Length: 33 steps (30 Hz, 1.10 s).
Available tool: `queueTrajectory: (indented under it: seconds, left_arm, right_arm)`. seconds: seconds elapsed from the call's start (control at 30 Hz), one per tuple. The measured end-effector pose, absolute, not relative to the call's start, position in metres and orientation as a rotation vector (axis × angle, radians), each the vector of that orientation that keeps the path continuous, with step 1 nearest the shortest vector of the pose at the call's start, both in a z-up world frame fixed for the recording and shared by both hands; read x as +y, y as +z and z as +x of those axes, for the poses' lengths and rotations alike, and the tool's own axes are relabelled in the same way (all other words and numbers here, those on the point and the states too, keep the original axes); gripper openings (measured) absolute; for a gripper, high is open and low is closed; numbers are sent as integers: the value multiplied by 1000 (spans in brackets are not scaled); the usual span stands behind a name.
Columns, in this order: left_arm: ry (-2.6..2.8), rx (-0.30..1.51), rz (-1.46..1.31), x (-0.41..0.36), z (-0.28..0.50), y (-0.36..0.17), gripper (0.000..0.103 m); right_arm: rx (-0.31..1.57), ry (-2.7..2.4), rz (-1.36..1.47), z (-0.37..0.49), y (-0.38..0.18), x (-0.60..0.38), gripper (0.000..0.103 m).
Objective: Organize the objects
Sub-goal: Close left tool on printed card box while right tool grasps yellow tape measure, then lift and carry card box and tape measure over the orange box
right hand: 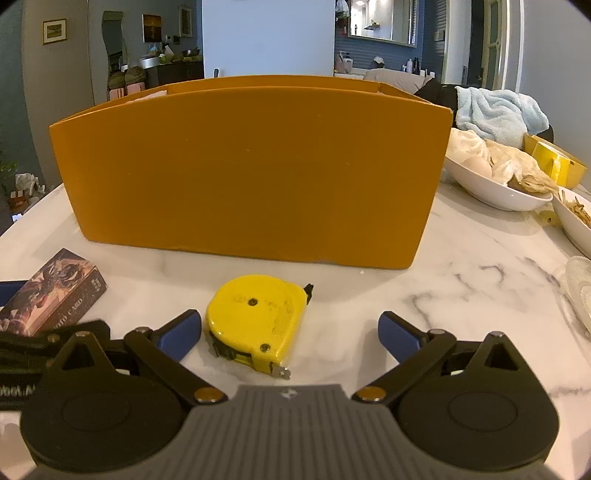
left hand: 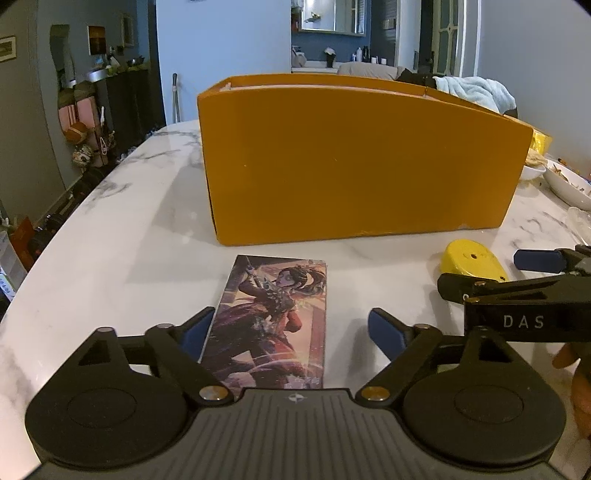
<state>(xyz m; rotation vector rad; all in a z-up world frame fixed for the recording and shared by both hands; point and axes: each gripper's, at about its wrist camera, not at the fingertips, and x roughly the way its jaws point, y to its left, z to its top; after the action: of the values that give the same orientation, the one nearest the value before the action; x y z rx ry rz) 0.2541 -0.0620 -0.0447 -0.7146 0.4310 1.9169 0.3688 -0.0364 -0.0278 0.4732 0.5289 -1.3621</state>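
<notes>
The inside of the orange box (right hand: 251,177) is hidden by its near wall. The card box (left hand: 269,325) is partly covered at its near end by the left gripper (left hand: 295,332). The tape measure (left hand: 469,262) is partly masked by the right gripper (left hand: 491,273). A white bowl (right hand: 576,225), possibly holding scraps, is cut off at the edge.

A home: marble dining table (right hand: 461,295), food bowls (right hand: 495,192), framed pictures (right hand: 54,31).
</notes>
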Motion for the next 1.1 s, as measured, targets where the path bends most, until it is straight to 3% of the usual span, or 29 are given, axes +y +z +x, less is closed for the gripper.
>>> queueTrajectory:
  seconds: [0.03, 0.1, 0.17, 0.23, 0.67, 1.1]
  left_arm:
    - [1923, 427, -705, -63, 255, -44, 88]
    - [1923, 419, -684, -65, 257, -44, 67]
    - [1911, 425, -670, -63, 260, -44, 68]
    - [1910, 426, -670, -62, 260, -44, 67]
    - [1963, 361, -648, -71, 257, -42, 67]
    - [1970, 385, -561, -91, 266, -19, 67]
  right_arm:
    - [524, -1361, 468, 370, -27, -35, 90]
    - [516, -1361, 457, 371, -26, -31, 81]
    - [513, -1345, 444, 373, -26, -27, 73]
    - [509, -1337, 431, 375, -24, -25, 55]
    - [412, -1343, 493, 361, -22, -16, 54]
    - [439, -1328, 374, 367, -10, 16, 54]
